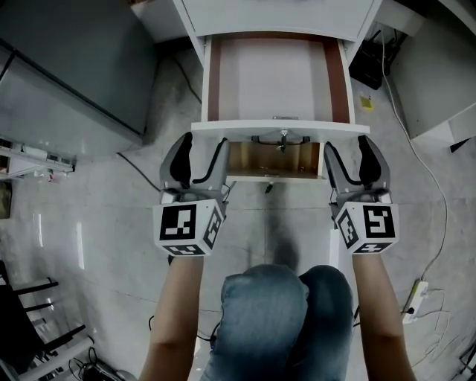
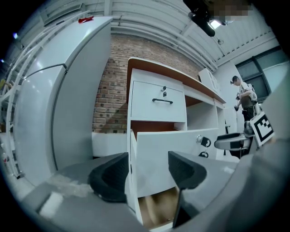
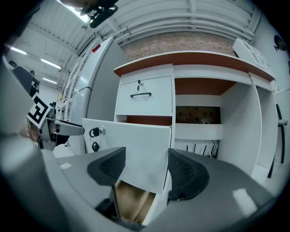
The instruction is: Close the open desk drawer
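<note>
You are working with two hand-held grippers. Each is a grey plastic body with two black, ribbed, rounded pads and one cube of black-and-white square markers.

Your left hand-held gripper [image 1: 202, 143] [image 2: 147, 174] has its jaws wide. The left edge of the drawer front stands between the pads, which do not clamp it. Your right hand-held gripper [image 1: 348, 143] [image 3: 146, 170] is just as wide, with the front's right edge between its pads, likewise unclamped.

There are two drawers. The open white drawer [image 1: 279, 126] [image 2: 163, 154] [image 3: 136, 145] has a flat, smooth front panel, reddish-brown side walls and a pale bottom. It is pulled well out of the white counter [image 1: 282, 15] [image 3: 149, 72], right in front of your knees. Its front carries one small metal lock with a dark key tag [image 2: 203, 142] [image 3: 95, 132] hanging from it.

Above it sits the closed white upper drawer [image 2: 156, 106] [image 3: 145, 102], with one thin black bar handle [image 2: 162, 101] [image 3: 140, 94] and one small lock.

One tall, smooth grey cabinet [image 1: 59, 74] [image 2: 59, 104] stands left of the counter. A red brick wall [image 2: 113, 86] lies behind it. The glossy pale stone-patterned floor [image 1: 97, 223] is underfoot.
</note>
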Motion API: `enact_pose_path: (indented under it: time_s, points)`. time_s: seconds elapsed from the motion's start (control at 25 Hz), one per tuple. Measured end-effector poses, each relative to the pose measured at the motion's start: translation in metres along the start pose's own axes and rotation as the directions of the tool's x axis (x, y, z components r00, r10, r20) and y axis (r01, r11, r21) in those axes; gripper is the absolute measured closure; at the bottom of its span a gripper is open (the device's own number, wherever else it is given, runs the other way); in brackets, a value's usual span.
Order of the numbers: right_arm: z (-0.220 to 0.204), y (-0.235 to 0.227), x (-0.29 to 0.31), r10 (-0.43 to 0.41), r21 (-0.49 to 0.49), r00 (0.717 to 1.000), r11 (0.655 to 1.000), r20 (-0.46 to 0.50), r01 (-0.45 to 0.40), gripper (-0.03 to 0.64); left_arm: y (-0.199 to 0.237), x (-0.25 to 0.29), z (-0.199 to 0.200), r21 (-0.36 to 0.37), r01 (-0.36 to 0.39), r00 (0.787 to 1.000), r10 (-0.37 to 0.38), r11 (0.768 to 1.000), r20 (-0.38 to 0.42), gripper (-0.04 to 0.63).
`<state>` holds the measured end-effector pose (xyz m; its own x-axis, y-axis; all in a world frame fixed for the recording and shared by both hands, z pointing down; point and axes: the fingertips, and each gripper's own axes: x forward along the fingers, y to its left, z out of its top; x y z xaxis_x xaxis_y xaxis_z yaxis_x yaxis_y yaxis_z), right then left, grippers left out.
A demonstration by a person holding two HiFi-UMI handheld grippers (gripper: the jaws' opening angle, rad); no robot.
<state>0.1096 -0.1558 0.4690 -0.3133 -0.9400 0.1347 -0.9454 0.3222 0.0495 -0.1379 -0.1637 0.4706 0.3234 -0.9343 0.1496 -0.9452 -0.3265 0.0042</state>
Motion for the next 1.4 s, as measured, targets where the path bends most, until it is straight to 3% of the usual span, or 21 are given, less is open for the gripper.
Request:
enact_pose_path:
  time_s: [0.4, 1.0, 1.4]
  points:
    - [0.013, -0.005, 0.008, -0.023, 0.036, 0.999, 0.999, 0.049, 0.021, 0.339, -0.002, 0.004, 0.011, 0.037, -0.009, 0.997, 0.007, 0.999, 0.071, 0.389]
    - [0.038, -0.012, 0.022, -0.028, 0.045, 0.997, 0.999, 0.070, 0.025, 0.341, 0.004, 0.017, 0.037, 0.013, -0.043, 0.991, 0.041, 0.999, 0.127, 0.394]
    - [0.045, -0.015, 0.025, -0.042, 0.061, 0.998, 0.997, 0.053, 0.039, 0.336, 0.005, 0.021, 0.045, 0.007, -0.041, 0.994, 0.040, 0.999, 0.102, 0.397]
